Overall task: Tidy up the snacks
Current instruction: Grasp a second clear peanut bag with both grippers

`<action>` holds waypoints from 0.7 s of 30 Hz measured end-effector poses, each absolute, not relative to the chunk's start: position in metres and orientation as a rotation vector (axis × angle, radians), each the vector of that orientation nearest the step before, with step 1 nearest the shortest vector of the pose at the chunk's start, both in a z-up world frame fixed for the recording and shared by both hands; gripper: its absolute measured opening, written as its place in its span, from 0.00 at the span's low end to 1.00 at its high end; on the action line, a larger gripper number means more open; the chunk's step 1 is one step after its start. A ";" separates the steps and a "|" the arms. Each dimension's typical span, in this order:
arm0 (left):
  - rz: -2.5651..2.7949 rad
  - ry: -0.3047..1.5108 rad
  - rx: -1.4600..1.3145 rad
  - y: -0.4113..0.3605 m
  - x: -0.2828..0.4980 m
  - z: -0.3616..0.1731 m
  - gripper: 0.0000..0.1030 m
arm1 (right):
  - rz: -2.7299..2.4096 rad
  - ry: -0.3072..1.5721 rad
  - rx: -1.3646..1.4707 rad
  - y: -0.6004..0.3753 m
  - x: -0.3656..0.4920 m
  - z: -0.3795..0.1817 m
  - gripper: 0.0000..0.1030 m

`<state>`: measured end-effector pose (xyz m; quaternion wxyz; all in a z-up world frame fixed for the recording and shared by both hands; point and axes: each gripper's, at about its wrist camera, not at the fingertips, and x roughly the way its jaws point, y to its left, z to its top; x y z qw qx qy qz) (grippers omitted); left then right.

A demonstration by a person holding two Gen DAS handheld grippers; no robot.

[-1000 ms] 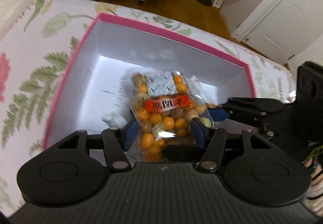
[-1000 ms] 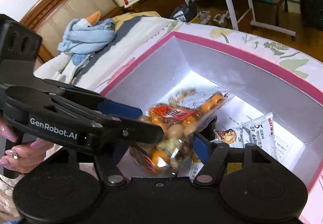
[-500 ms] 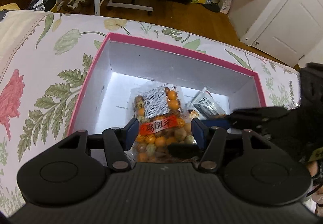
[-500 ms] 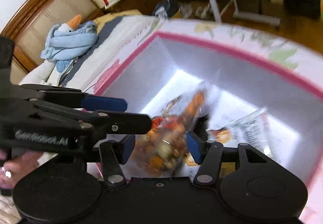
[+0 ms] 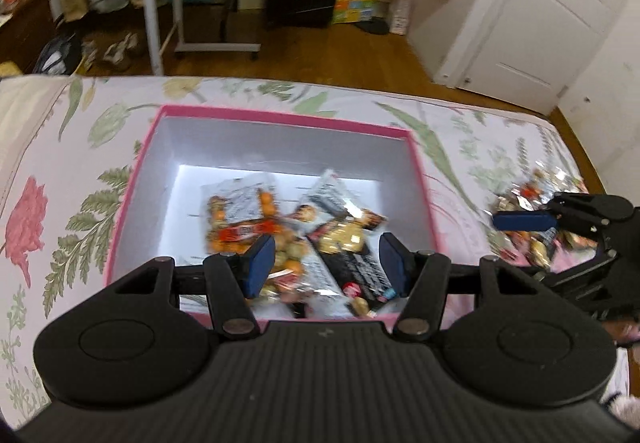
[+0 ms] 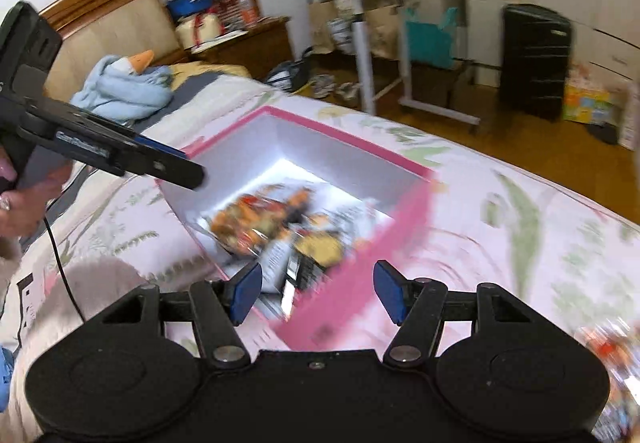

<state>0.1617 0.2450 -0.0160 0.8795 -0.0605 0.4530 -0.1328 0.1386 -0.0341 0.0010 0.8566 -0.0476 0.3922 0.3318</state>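
Already some shiny snack bags [image 5: 256, 227] lie inside the pink cardboard box [image 5: 280, 115] on the flowery bed, more bags [image 5: 532, 195] wait outside, and both tools, left [image 5: 326, 263] and right [image 6: 316, 293], hang open, holding nothing.

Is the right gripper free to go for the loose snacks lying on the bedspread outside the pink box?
Probably yes. The right gripper is empty, jaws opening, and the loose snacks lie uncovered on the bedspread beside it.

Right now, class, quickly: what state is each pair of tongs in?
Left tongs: open, holding nothing, above the pink box.
Right tongs: opening, nothing between the pads, over the box's near edge.
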 end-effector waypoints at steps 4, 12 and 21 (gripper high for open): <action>-0.350 0.920 -0.086 0.212 0.146 -0.003 0.55 | 0.608 0.782 -0.043 -0.088 0.109 0.011 0.65; -0.541 0.943 -0.048 0.124 0.142 -0.013 0.56 | 0.393 0.757 0.067 -0.170 0.079 -0.010 0.67; -0.616 1.005 -0.094 0.038 0.182 -0.066 0.56 | 0.224 0.760 0.140 -0.219 0.096 -0.063 0.70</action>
